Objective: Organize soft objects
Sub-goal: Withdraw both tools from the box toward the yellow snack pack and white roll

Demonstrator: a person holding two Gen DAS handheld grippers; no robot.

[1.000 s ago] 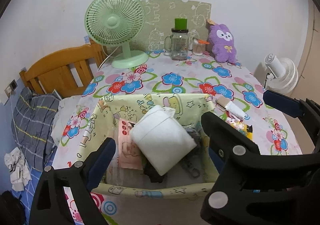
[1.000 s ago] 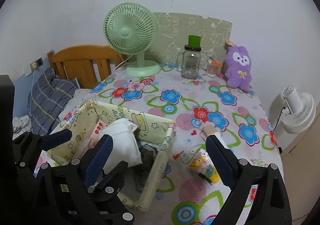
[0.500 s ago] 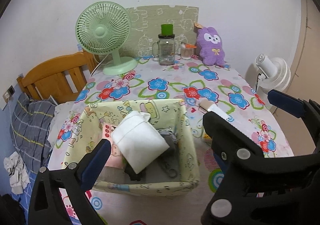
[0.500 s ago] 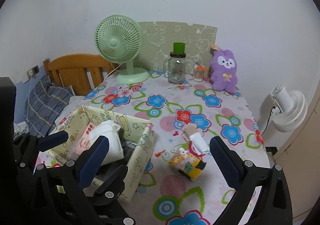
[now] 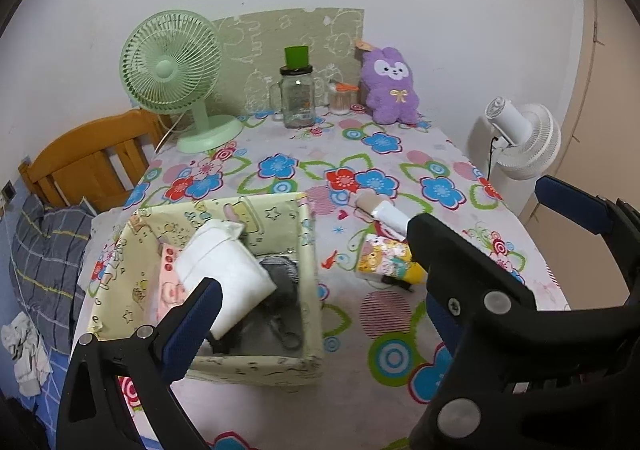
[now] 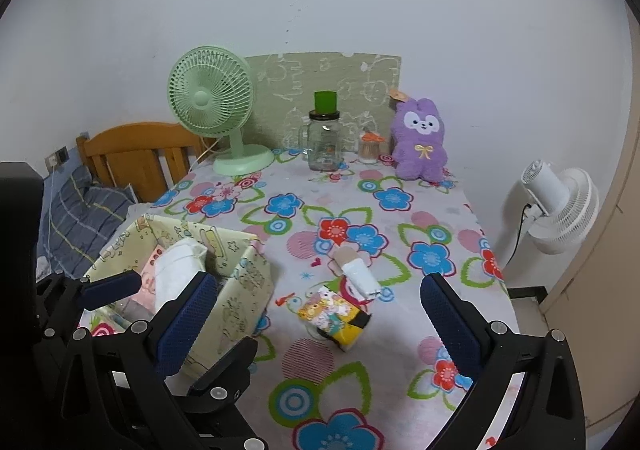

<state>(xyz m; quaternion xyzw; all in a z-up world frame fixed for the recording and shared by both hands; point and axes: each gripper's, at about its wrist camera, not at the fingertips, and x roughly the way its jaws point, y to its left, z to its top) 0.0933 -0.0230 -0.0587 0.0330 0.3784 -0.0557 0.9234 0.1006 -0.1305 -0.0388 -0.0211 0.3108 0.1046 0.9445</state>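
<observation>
A pale yellow fabric basket (image 5: pixel 244 368) (image 6: pixel 240 290) stands at the table's near left. It holds a white soft bundle (image 5: pixel 224 270) (image 6: pixel 176 274), a pink item (image 5: pixel 170 286) and a dark grey item (image 5: pixel 280 278). A yellow patterned soft pack (image 5: pixel 384 260) (image 6: pixel 332 312) and a white roll with a tan end (image 5: pixel 382 210) (image 6: pixel 356 270) lie on the cloth right of the basket. A purple plush rabbit (image 5: pixel 390 84) (image 6: pixel 420 138) sits at the back. My left gripper (image 5: pixel 316 314) is open over the basket's near right corner. My right gripper (image 6: pixel 320 322) is open above the yellow pack.
A green desk fan (image 5: pixel 176 70) (image 6: pixel 212 102), a glass jar with a green cap (image 5: pixel 298 90) (image 6: pixel 324 134) and a small jar (image 6: pixel 368 148) stand at the back. A white fan (image 6: pixel 560 202) stands off the right edge. A wooden bed frame (image 5: pixel 88 162) is left.
Both grippers have pulled back and up from the basket, so more of the table shows. The left view has also swung right. Both stay open and empty.
</observation>
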